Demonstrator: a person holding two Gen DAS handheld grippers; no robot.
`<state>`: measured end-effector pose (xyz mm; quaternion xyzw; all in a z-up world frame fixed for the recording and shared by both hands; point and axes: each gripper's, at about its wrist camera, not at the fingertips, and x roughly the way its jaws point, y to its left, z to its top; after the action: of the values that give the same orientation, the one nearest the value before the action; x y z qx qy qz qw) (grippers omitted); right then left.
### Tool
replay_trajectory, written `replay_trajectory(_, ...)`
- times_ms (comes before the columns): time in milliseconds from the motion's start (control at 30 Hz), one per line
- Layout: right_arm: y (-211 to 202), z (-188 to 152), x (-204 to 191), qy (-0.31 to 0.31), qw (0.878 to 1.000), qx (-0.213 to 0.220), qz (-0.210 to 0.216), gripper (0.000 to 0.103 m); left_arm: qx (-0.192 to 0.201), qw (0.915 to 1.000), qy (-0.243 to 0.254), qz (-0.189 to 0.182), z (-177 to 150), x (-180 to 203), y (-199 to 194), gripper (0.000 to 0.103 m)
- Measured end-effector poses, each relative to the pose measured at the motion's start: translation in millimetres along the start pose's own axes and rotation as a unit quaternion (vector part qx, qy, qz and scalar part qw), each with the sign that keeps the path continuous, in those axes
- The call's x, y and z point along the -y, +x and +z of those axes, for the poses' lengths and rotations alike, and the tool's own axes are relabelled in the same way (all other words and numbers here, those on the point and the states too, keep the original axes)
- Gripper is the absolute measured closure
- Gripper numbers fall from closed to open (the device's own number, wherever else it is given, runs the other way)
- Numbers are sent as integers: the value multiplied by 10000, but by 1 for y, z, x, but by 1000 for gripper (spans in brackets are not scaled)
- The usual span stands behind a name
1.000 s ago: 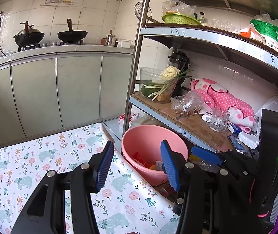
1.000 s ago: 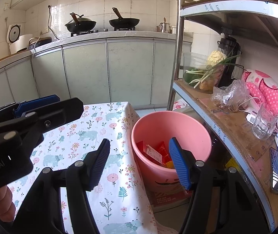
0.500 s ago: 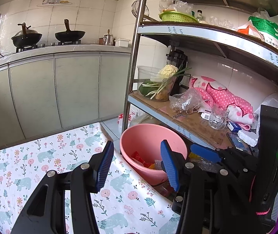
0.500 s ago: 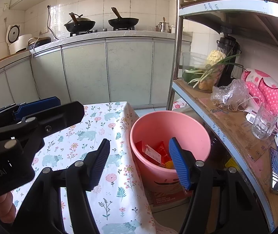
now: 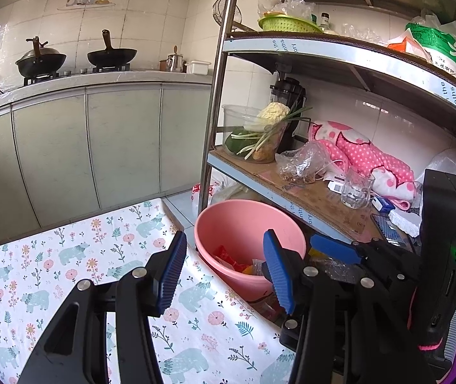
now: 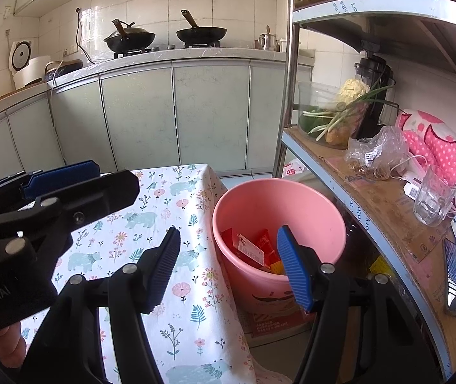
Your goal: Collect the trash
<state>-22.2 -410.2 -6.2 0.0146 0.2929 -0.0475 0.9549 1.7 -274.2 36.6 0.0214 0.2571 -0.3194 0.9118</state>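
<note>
Kitchen cabinets are running behind a table covered in a floral bear-print tablecloth (image 6: 151, 224). Beside the table's corner, a pink bucket (image 6: 324, 211) is sitting on the floor, and red and orange wrappers (image 6: 253, 249) are lying inside it. Both the left gripper (image 5: 221, 272) and the right gripper (image 6: 228, 262) are hovering near the bucket's rim, fingers spread wide, holding nothing.

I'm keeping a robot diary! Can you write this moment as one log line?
left gripper: open, empty | right gripper: open, empty | pink bucket: holds wrappers, beside table
</note>
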Motion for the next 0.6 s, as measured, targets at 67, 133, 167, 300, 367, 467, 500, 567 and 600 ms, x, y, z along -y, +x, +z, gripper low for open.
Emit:
replay_trajectory(67, 1, 0, 0, 1, 10000, -6, -3, 39, -14, 10000, 17, -12, -1, 0, 1, 54)
replay_trajectory(133, 1, -1, 1, 2, 10000, -12, -6, 39, -24, 10000, 23, -33, -1, 1, 1, 54)
replay_trajectory(167, 1, -1, 1, 3, 10000, -18, -7, 39, -28, 10000, 27, -37, -1, 1, 2, 54)
replay_trajectory(300, 2, -1, 0, 1, 10000, -26, -6, 39, 4, 10000, 49, -41, -2, 1, 1, 54)
replay_trajectory(367, 2, -2, 0, -8, 10000, -24, -13, 39, 28, 10000, 67, -27, -2, 1, 1, 54)
replay_trajectory(467, 4, -3, 0, -8, 10000, -47, -10, 39, 20, 10000, 57, -10, -2, 1, 2, 54)
replay_trajectory(500, 4, -4, 0, -12, 10000, -56, -11, 39, 7, 10000, 49, -8, -3, 1, 2, 54)
replay_trajectory(567, 5, -4, 0, -18, 10000, -68, -13, 39, -18, 10000, 33, 0, -3, 0, 3, 54)
replay_trajectory(600, 5, -4, 0, -20, 10000, -72, -12, 39, -21, 10000, 26, 3, -3, 0, 3, 54)
